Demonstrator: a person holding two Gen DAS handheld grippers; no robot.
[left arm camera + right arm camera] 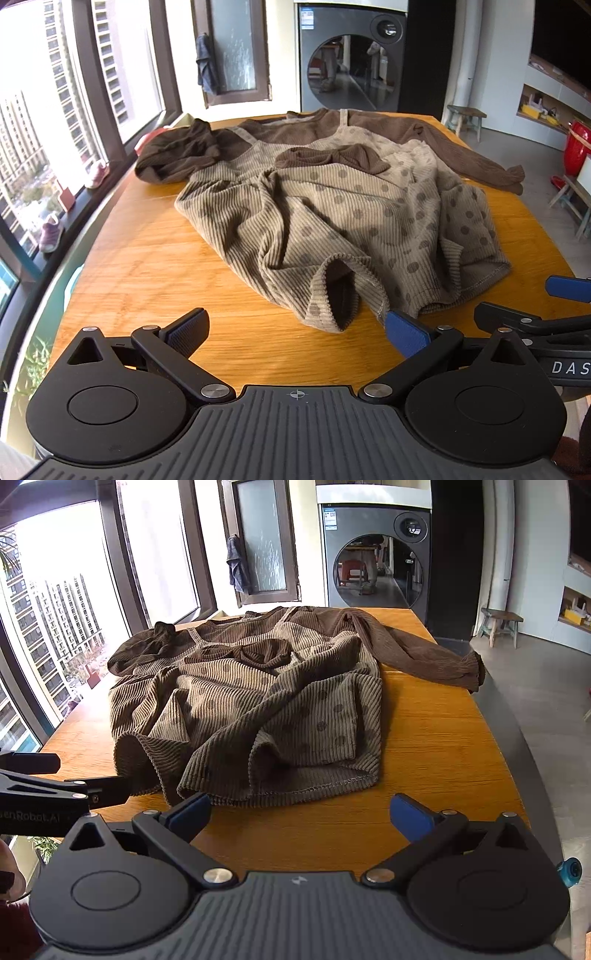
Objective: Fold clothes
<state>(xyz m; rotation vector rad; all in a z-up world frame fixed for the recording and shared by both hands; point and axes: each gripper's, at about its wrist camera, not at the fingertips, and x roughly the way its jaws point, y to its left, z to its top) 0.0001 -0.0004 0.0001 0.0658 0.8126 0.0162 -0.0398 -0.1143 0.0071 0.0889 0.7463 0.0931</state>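
In the left wrist view, the garment point(332, 206) — a ribbed beige dress with grey dots and brown sleeves — sprawls rumpled across the middle of the frame on the table point(147, 258), not folded. The left hand-held gripper point(295, 332) fills the bottom of the frame, jaws spread wide and empty, its right pad touching or just short of the near hem, probably lined up to pinch it. In the right wrist view the garment point(251, 701) lies centre frame, one sleeve trailing to the upper right. The right hand-held gripper point(301, 816) hangs empty at the bottom, jaws apart just short of the hem — likely matching the other for a two-handed lift.
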